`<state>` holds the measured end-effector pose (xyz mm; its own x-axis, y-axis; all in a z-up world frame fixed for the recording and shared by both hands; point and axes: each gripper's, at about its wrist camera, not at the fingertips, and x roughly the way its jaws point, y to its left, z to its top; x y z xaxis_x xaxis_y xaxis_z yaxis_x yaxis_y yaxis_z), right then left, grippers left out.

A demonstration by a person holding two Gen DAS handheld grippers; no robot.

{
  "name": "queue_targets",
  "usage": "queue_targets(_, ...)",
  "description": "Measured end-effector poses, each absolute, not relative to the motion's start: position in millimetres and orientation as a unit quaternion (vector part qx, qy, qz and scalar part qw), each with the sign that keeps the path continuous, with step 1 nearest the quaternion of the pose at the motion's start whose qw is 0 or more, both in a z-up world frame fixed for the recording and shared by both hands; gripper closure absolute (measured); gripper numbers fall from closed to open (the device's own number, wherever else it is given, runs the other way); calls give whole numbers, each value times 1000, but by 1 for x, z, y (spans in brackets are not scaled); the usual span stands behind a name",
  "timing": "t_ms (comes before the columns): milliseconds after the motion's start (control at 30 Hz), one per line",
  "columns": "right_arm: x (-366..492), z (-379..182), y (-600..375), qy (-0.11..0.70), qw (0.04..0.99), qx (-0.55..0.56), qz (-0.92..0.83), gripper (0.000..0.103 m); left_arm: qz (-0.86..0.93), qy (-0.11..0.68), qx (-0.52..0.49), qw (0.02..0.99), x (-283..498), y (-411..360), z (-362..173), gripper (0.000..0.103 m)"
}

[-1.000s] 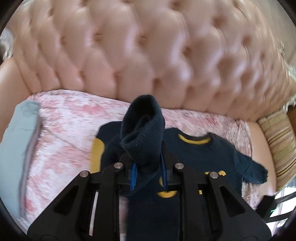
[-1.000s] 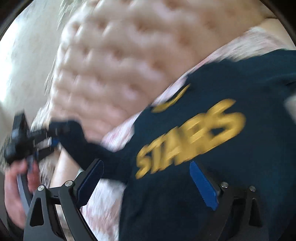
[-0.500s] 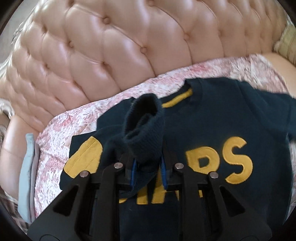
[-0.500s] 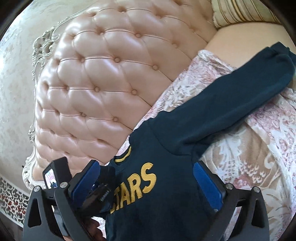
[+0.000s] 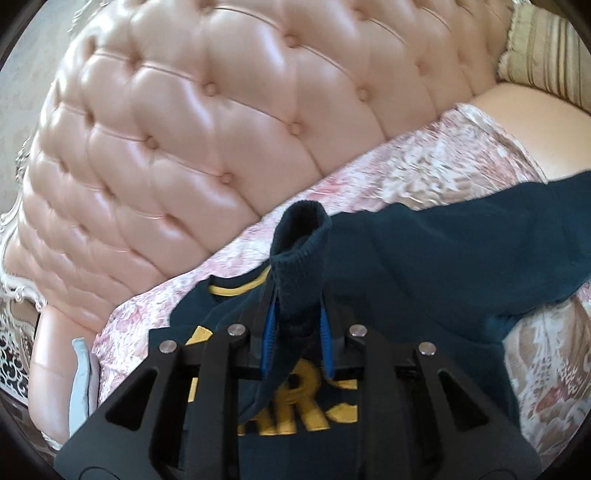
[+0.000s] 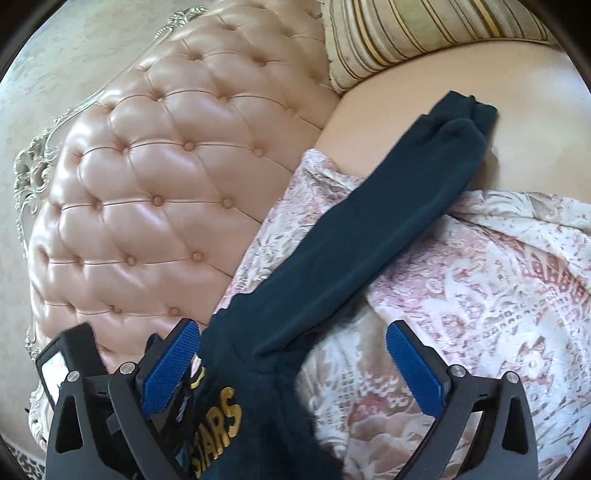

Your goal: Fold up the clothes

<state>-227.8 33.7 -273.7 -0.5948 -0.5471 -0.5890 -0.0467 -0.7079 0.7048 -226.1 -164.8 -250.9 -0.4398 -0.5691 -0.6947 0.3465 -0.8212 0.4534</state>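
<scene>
Sleeve fold-in under way on the navy sweater (image 5: 424, 266), which lies flat on the floral cover (image 6: 480, 295) of the tufted sofa (image 5: 221, 129).
Left gripper (image 5: 295, 328) fingers clamped on one sleeve cuff (image 5: 301, 251), lifted over the chest. Right gripper (image 6: 291, 373) fingers wide apart, empty. Next, probably: lay cuff down, then grab the outstretched sleeve (image 6: 369, 221). Striped pillow (image 6: 424, 33) sits near that cuff.
</scene>
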Motion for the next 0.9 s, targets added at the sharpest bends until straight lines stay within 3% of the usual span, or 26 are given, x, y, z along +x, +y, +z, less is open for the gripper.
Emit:
queue_targets(433,-226,-274,48,-369,116,413,-825,0,-831,-222,457,226,-213,-115,-277,80)
queue_targets(633,-216,-266,74,-393,66,368,-840,0,-848,-177,465,180,-208,-112,-276,77)
queue_targets(733,-215,-259,88,-399,46,342,-849,0,-857,-153,465,162,-206,-111,-273,63)
queue_targets(800,-217,-259,92,-401,39,339,-850,0,-862,-137,464,150,-204,-109,-270,44)
queue_targets(900,-221,-265,97,-409,34,351,-841,0,-877,-90,455,127,-200,-110,-257,38)
